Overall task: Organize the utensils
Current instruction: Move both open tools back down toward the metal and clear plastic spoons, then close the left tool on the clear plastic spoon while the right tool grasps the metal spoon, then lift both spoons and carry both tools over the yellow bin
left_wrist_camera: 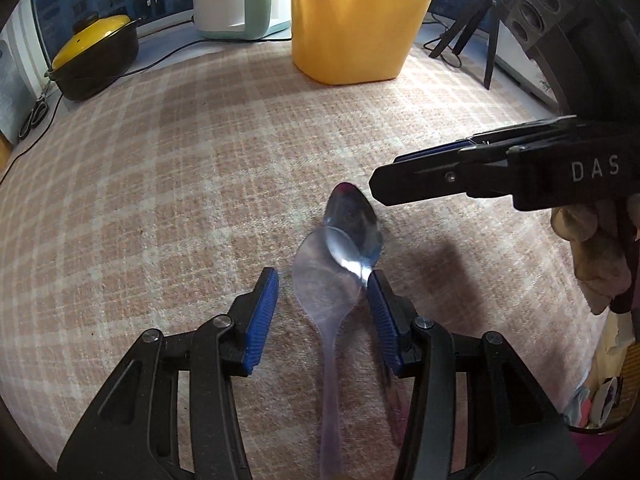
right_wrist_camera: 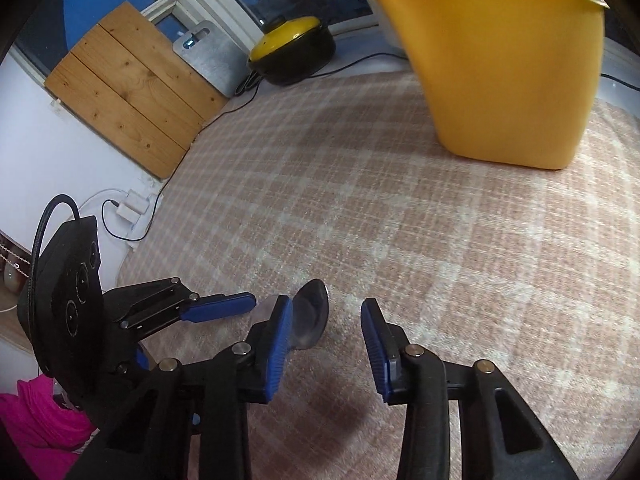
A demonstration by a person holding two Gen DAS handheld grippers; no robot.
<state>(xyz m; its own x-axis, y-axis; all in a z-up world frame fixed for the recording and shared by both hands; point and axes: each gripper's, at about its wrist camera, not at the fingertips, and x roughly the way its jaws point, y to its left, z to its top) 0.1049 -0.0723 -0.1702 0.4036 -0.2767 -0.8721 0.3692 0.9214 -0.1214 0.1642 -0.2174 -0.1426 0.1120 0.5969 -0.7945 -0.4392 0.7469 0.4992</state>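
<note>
Left gripper (left_wrist_camera: pixel 322 298), jaws parted and gripping nothing, is straddling a clear plastic spoon (left_wrist_camera: pixel 326 280) lying on the checked cloth (left_wrist_camera: pixel 180 184), its bowl overlapping a metal spoon (left_wrist_camera: pixel 354 222). Right gripper (right_wrist_camera: pixel 325 332), jaws also parted and empty, is hovering just beside that metal spoon (right_wrist_camera: pixel 312 316). Beyond the spoons, a yellow bin (left_wrist_camera: pixel 356 20) is standing on the cloth.

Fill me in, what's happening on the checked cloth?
A person works two handheld grippers over two overlapping spoons on the checked cloth. The left gripper straddles the clear plastic spoon, jaws open. The shiny metal spoon lies partly across it. The right gripper hovers open, empty. The yellow plastic bin stands behind.
</note>
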